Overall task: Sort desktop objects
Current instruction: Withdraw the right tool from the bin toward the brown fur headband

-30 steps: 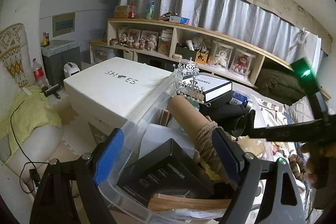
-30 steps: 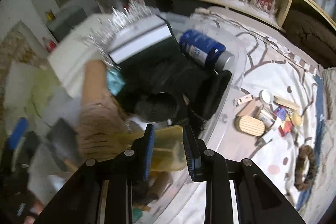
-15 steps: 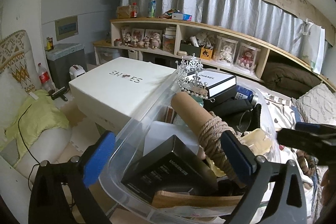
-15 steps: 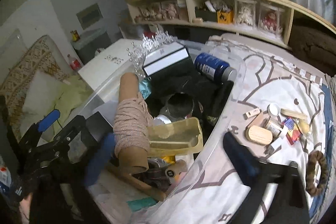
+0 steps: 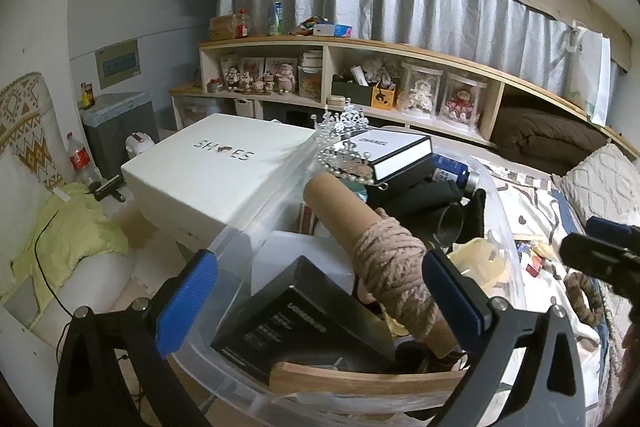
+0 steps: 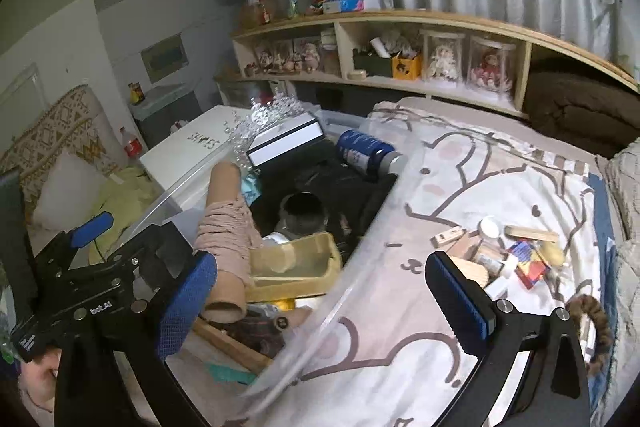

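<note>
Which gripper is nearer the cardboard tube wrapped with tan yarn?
Left. The left gripper hangs over the bin with the yarn-wrapped cardboard tube between its open fingers; the right gripper straddles the bin's rim, farther off.

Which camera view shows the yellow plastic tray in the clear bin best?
The right wrist view: the yellow tray lies almost whole there, open side up, beside the rope-wrapped tube. In the left wrist view only a corner of it shows behind the left gripper's finger.

White shoe box, wall shelf, grey curtains, brown duvet
</note>
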### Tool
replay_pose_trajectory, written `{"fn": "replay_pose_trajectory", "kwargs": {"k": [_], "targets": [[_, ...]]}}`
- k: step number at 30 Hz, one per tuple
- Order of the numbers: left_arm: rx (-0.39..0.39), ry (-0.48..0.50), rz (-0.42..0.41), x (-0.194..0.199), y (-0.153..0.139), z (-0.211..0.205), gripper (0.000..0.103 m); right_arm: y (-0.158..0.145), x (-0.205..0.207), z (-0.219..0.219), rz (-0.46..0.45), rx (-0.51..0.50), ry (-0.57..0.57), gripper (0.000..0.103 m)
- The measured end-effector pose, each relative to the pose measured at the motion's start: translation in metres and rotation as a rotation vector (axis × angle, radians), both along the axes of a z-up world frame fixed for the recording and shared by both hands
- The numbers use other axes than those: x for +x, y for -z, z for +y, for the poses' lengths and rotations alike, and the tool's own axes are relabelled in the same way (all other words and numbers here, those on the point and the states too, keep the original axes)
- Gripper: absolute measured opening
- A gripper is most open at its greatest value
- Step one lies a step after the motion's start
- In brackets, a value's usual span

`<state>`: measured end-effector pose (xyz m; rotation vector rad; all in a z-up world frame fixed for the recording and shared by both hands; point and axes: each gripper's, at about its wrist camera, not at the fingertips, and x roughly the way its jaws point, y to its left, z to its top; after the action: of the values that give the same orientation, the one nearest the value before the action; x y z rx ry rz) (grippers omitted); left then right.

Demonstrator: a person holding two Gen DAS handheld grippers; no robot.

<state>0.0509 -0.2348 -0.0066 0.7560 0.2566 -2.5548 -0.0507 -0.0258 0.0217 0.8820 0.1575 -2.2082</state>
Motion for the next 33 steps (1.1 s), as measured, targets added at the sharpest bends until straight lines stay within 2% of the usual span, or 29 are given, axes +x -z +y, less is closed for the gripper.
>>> {"fn": "replay_pose_trajectory", "kwargs": {"k": [14,20,33], "targets": [[-0.038,0.122,0.050,-0.011,-0.009,0.054,0.103,0.006,0.004,0.106,0.080,-0.017,0.181,0.103],[-0.063,0.170,0.031,-0.021,-0.003,0.084,0.103,0.026,0.007,0.149,0.078,-0.013,0.252,0.103],[-0.033,0.394,0.085,-0.030,0.007,0.159,0.103,0.065,0.002,0.202,0.085,0.022,0.335,0.103]]}}
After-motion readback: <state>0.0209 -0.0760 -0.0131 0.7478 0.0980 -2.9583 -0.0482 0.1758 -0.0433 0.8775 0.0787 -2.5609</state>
